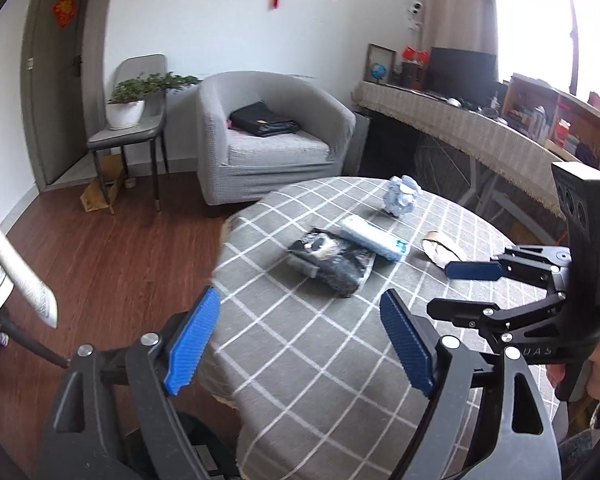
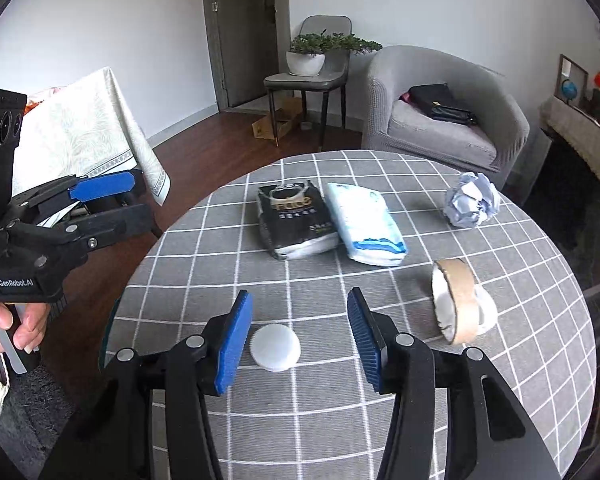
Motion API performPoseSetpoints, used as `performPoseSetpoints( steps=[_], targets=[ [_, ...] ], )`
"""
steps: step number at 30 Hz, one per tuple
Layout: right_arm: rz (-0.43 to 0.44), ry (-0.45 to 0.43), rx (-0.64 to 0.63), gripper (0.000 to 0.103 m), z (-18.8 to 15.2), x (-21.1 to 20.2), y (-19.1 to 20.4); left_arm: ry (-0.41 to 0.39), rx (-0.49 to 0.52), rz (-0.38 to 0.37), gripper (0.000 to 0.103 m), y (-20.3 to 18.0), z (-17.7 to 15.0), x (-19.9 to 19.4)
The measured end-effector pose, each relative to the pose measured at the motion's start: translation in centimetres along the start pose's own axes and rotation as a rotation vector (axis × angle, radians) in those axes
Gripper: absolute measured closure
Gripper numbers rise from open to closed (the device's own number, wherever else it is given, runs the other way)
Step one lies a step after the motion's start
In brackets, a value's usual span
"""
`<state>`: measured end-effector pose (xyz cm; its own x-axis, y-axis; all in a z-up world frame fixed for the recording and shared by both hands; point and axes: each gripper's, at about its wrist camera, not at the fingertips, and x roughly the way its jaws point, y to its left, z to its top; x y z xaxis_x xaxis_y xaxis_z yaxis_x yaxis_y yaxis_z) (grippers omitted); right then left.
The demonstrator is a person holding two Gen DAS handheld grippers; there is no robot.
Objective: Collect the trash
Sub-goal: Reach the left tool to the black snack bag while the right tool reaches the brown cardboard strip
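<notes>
"GenRobot.AI" on the left gripper [image 2: 100,200], "UAS" on the right gripper [image 1: 476,288]

Bright daylight, fisheye warp, slight blur

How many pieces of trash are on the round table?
5: black packet and blue-white packet mid-table, crumpled paper far right, tape roll right, white lid nearest. None look hidden.

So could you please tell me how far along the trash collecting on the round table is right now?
Nothing looks collected yet, and no bin is in view. Nothing is in hand: the left gripper and right gripper are both open and empty. Still on the table are the white cap, the black packet, the white-and-blue packet, the crumpled paper ball and the tape roll core. The cap lies between the right gripper's fingers.
</notes>
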<state>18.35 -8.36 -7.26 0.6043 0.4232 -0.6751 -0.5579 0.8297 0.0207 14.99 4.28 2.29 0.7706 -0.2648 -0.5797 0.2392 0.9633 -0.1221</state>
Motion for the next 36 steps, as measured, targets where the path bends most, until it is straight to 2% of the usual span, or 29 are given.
performPoseSetpoints(
  steps=[3, 8, 13, 19, 26, 32, 33, 36],
  targets=[
    [-0.009, -0.005, 0.017, 0.045, -0.6, -0.6, -2.1, 0.015, 0.011, -0.045, 0.012, -0.6, 0.6, 1.0],
    [-0.018, -0.008, 0.063, 0.037, -1.2, -0.9, -4.9, 0.058, 0.060, -0.014, 0.009, -0.4, 0.8, 3.0],
    [-0.041, -0.024, 0.088, 0.034, -2.1, -1.9, -6.1, 0.080, 0.152, -0.034, 0.009, -0.8, 1.0, 4.9],
    [-0.036, 0.004, 0.120, 0.034, -3.3, -1.3, -7.7, 0.133, 0.286, -0.085, 0.009, -1.9, 1.9, 7.7],
    [-0.012, 0.013, 0.165, 0.028, -4.0, -1.3, -8.9, 0.191, 0.324, -0.088, 0.009, -1.6, 2.5, 10.8],
    [-0.022, 0.005, 0.181, 0.029, -3.8, -1.6, -9.8, 0.213, 0.352, -0.107, 0.009, -2.5, 2.8, 12.0],
    [-0.014, 0.004, 0.183, 0.036, -3.8, -1.6, -9.9, 0.216, 0.360, -0.101, 0.009, -2.7, 2.7, 12.1],
    [-0.006, -0.002, 0.189, 0.044, -3.5, -1.7, -10.1, 0.229, 0.374, -0.102, 0.009, -3.2, 2.5, 12.6]
  ],
)
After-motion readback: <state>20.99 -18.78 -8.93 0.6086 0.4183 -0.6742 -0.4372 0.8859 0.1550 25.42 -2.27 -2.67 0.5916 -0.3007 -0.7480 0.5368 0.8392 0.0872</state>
